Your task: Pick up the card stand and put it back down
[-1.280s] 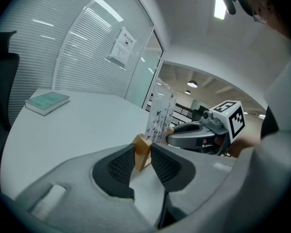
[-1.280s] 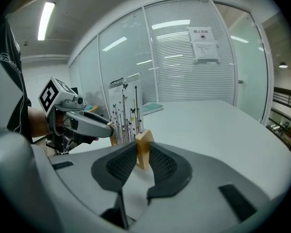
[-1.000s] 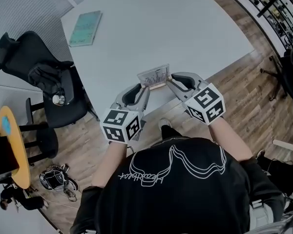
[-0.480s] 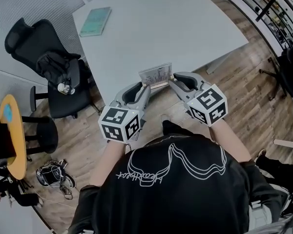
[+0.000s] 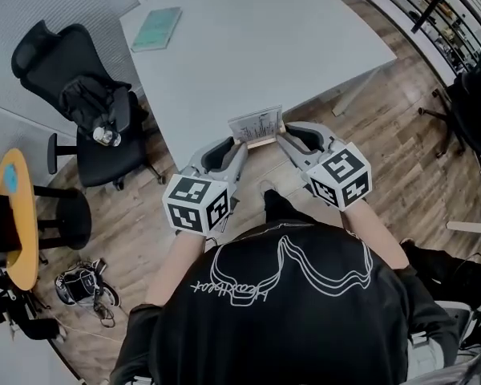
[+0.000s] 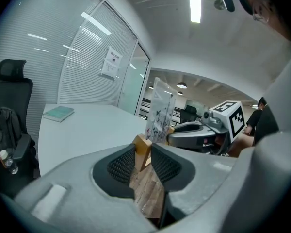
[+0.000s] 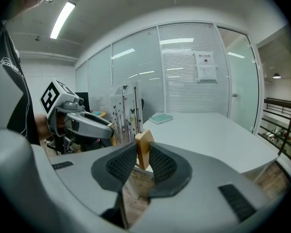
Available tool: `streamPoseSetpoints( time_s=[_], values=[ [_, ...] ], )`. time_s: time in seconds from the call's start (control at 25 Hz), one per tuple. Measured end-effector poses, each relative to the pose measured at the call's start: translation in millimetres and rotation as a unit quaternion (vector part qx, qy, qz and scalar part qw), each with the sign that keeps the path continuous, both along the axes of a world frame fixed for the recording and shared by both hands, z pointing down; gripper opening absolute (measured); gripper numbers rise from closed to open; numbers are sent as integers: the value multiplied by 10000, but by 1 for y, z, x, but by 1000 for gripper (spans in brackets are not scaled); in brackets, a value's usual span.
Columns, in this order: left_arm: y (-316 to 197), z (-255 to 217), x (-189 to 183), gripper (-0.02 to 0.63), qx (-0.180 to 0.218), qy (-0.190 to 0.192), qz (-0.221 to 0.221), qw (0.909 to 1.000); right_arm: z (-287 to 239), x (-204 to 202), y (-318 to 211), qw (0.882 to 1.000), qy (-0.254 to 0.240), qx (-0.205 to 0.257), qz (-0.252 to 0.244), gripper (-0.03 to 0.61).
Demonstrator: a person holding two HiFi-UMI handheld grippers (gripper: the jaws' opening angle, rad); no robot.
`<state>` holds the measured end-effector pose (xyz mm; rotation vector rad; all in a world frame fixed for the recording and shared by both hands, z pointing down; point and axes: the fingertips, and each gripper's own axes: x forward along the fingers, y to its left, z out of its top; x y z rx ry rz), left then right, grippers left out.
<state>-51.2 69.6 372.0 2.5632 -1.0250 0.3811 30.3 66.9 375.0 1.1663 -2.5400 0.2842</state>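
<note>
The card stand (image 5: 256,127) is a wooden bar carrying an upright clear card printed with plants and butterflies. It hangs in the air at the white table's (image 5: 264,38) near edge, gripped at both ends. My left gripper (image 5: 239,144) is shut on the bar's left end, my right gripper (image 5: 280,135) on its right end. In the left gripper view the wooden end (image 6: 142,148) sits pinched between the ribbed pads, with the card (image 6: 160,108) rising beyond. In the right gripper view the pads clamp the other wooden end (image 7: 144,147) beside the card (image 7: 126,111). Wood floor shows under both sets of jaws.
A teal book (image 5: 156,29) lies at the table's far left corner. A black office chair (image 5: 88,111) with a bag and bottle stands to the left. A yellow round table (image 5: 16,215) and a bundle on the floor (image 5: 84,285) lie further left.
Both grippers have drawn back from the table together, still holding the card stand. It hung over the tabletop before; it now hangs at the near edge.
</note>
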Motion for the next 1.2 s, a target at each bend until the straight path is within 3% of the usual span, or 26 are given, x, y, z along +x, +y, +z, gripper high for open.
streamPoseSetpoints(
  time_s=[0.64,1.2],
  values=[
    [28,6,5,107,-61,-129,-1,9999,10,5,29,9999,-64,-115,-17,84],
    [-9,9,16,107,-107,-102,-115,9998,12,16,-12,9998,19,-130,-128,84]
  ],
)
